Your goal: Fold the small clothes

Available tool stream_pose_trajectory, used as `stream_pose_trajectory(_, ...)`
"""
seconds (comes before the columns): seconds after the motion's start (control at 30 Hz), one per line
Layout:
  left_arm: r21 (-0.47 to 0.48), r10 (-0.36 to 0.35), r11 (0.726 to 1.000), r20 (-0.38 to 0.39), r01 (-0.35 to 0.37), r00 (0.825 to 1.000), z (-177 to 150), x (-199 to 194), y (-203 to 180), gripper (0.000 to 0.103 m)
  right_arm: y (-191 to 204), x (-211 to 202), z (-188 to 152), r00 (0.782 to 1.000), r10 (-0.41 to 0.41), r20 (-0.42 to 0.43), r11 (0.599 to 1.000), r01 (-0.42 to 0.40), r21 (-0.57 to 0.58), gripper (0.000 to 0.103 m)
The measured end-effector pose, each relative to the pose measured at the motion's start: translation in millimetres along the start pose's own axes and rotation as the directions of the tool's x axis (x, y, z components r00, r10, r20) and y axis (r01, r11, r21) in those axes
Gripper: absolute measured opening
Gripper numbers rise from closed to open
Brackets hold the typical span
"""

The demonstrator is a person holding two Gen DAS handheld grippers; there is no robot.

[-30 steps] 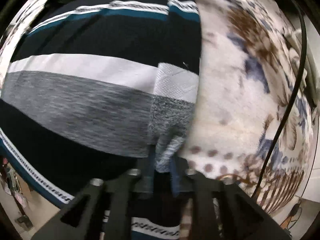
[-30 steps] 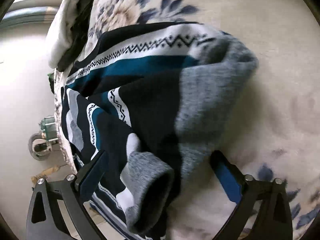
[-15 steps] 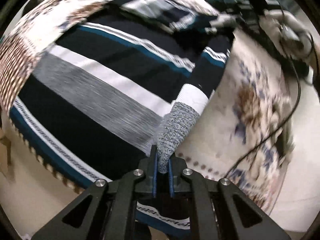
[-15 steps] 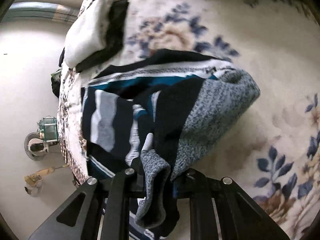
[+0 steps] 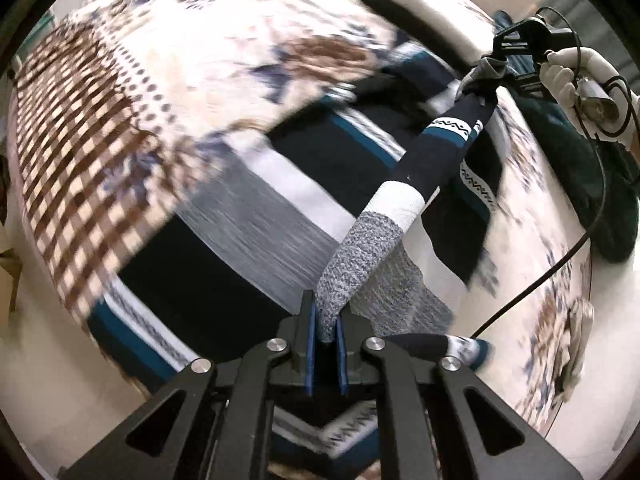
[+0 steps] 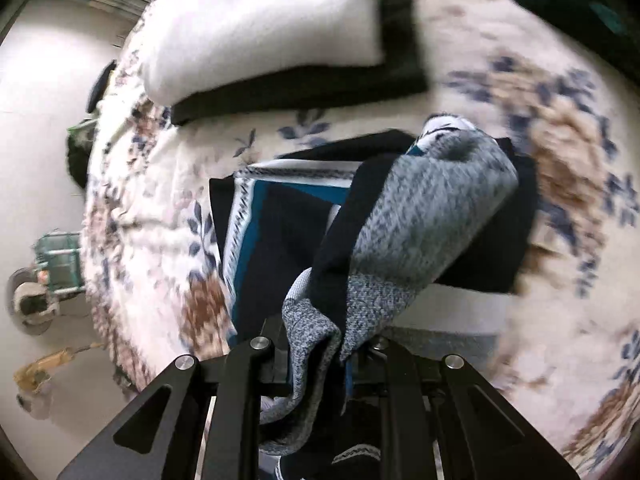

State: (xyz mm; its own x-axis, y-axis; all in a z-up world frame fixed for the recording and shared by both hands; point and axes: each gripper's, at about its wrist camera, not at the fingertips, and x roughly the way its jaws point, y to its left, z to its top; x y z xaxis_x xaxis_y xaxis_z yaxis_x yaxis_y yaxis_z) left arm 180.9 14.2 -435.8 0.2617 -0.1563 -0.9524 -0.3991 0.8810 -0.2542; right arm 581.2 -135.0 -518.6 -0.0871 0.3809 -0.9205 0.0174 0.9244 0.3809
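Note:
A knit sweater (image 5: 240,220) striped in navy, teal, white and grey lies on the floral bedspread (image 5: 180,60). One sleeve (image 5: 400,200) is pulled taut off the bed between the two grippers. My left gripper (image 5: 326,320) is shut on the sleeve's grey end. In the left wrist view, my right gripper (image 5: 516,52) is far off at the upper right in a white-gloved hand (image 5: 576,72), shut on the other end. In the right wrist view, the right gripper (image 6: 316,344) pinches a grey cuff (image 6: 312,336), and the bunched sweater (image 6: 420,216) hangs below it.
A folded white and black stack of clothes (image 6: 272,32) lies at the bed's far side. A dark teal garment (image 5: 592,184) and a black cable (image 5: 560,264) lie at the right. The bed's edge drops to pale floor (image 6: 40,120), where a small wheeled object (image 6: 52,264) stands.
The right gripper's jaws closed on the grey cuff. Both grippers rose and swept across the bed, drawing the sleeve taut between them. The white and black stack came closer in the right view.

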Motion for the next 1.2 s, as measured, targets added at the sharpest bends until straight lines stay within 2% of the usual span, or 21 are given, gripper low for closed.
stream_pose_trajectory(0.1, -0.032, -0.012, 0.999, -0.037, 0.011, 0.999, 21, 15, 38, 0.007, 30, 35, 11, 0.997, -0.068, -0.036, 0.998, 0.068, 0.009, 0.017)
stream_pose_trajectory(0.17, -0.067, -0.047, 0.997, -0.072, 0.042, 0.996, 28, 23, 60, 0.011, 43, 57, 18, 0.993, -0.085, -0.087, 0.995, 0.089, 0.045, 0.024)
stream_pose_trajectory(0.23, -0.122, -0.087, 0.990, -0.117, 0.073, 0.989, 29, 27, 83, 0.012, 50, 60, 19, 0.994, -0.049, -0.092, 0.997, 0.055, 0.058, 0.048)
stream_pose_trajectory(0.27, -0.139, -0.119, 0.985, -0.129, 0.101, 0.984, 27, 26, 96, 0.014, 53, 58, 17, 0.996, -0.006, -0.088, 0.998, 0.011, 0.059, 0.055)
stream_pose_trajectory(0.3, -0.142, -0.108, 0.986, -0.136, 0.088, 0.985, 26, 23, 105, 0.024, 57, 52, 14, 0.995, 0.047, -0.086, 0.998, -0.043, 0.045, 0.061)
stream_pose_trajectory(0.37, -0.140, -0.086, 0.988, -0.149, 0.065, 0.985, 21, 14, 122, 0.029, 62, 42, 5, 0.993, 0.083, -0.087, 0.997, -0.083, 0.008, 0.065)
stream_pose_trajectory(0.43, -0.148, -0.047, 0.989, -0.169, 0.022, 0.984, 14, 4, 144, 0.029, 63, 27, -16, 0.989, 0.116, -0.087, 0.992, -0.120, -0.042, 0.065)
stream_pose_trajectory(0.53, -0.200, -0.028, 0.980, -0.194, -0.012, 0.981, 7, -9, 175, 0.030, 61, 15, -58, 0.988, 0.111, -0.104, 0.988, -0.120, -0.093, 0.066)
stream_pose_trajectory(0.6, -0.270, -0.095, 0.962, -0.187, 0.042, 0.978, 5, -18, 184, 0.034, 51, 14, -95, 0.986, 0.101, -0.135, 0.989, -0.115, -0.097, 0.066)
stream_pose_trajectory(0.67, -0.326, -0.164, 0.940, -0.164, 0.104, 0.973, 6, -23, 181, 0.051, 45, 22, -131, 0.979, 0.096, -0.177, 0.988, -0.115, -0.100, 0.066)
stream_pose_trajectory(0.7, -0.357, -0.229, 0.919, -0.139, 0.167, 0.963, 6, -24, 174, 0.060, 41, 27, -152, 0.976, 0.087, -0.202, 0.988, -0.110, -0.105, 0.066)
stream_pose_trajectory(0.73, -0.362, -0.257, 0.912, -0.139, 0.192, 0.956, 6, -21, 167, 0.064, 36, 31, -169, 0.974, 0.066, -0.216, 0.989, -0.092, -0.112, 0.066)
stream_pose_trajectory(0.77, -0.352, -0.260, 0.916, -0.151, 0.194, 0.954, 7, -16, 160, 0.064, 32, 36, -182, 0.974, 0.049, -0.222, 0.991, -0.076, -0.115, 0.066)
stream_pose_trajectory(0.8, -0.313, -0.241, 0.933, -0.173, 0.179, 0.955, 7, -8, 149, 0.064, 25, 39, -196, 0.973, 0.045, -0.228, 0.992, -0.070, -0.106, 0.066)
stream_pose_trajectory(0.83, -0.269, -0.202, 0.952, -0.191, 0.146, 0.961, 7, 0, 140, 0.064, 21, 43, -201, 0.971, 0.049, -0.234, 0.993, -0.072, -0.093, 0.066)
stream_pose_trajectory(0.9, -0.151, -0.071, 0.988, -0.209, 0.039, 0.975, 6, 16, 124, 0.061, 18, 49, -202, 0.971, 0.053, -0.231, 0.996, -0.067, -0.052, 0.066)
stream_pose_trajectory(0.93, -0.105, -0.022, 0.994, -0.194, 0.001, 0.981, 4, 21, 118, 0.044, 19, 53, -198, 0.973, 0.065, -0.222, 0.997, -0.073, -0.030, 0.066)
stream_pose_trajectory(1.0, -0.051, 0.025, 0.998, -0.186, -0.035, 0.982, -1, 26, 110, 0.011, 25, 55, -186, 0.978, 0.084, -0.189, 0.996, -0.086, -0.003, 0.066)
stream_pose_trajectory(1.1, 0.016, 0.058, 0.998, -0.139, -0.056, 0.989, -8, 24, 103, 0.006, 48, 70, -173, 0.982, 0.076, -0.174, 0.997, -0.079, -0.009, 0.066)
stream_pose_trajectory(1.17, 0.017, 0.062, 0.998, -0.124, -0.060, 0.990, -11, 21, 101, 0.005, 69, 91, -167, 0.981, 0.055, -0.187, 0.998, -0.062, -0.034, 0.066)
stream_pose_trajectory(1.2, 0.004, 0.052, 0.999, -0.122, -0.052, 0.991, -12, 18, 104, 0.005, 81, 101, -163, 0.982, 0.034, -0.184, 0.998, -0.043, -0.046, 0.047)
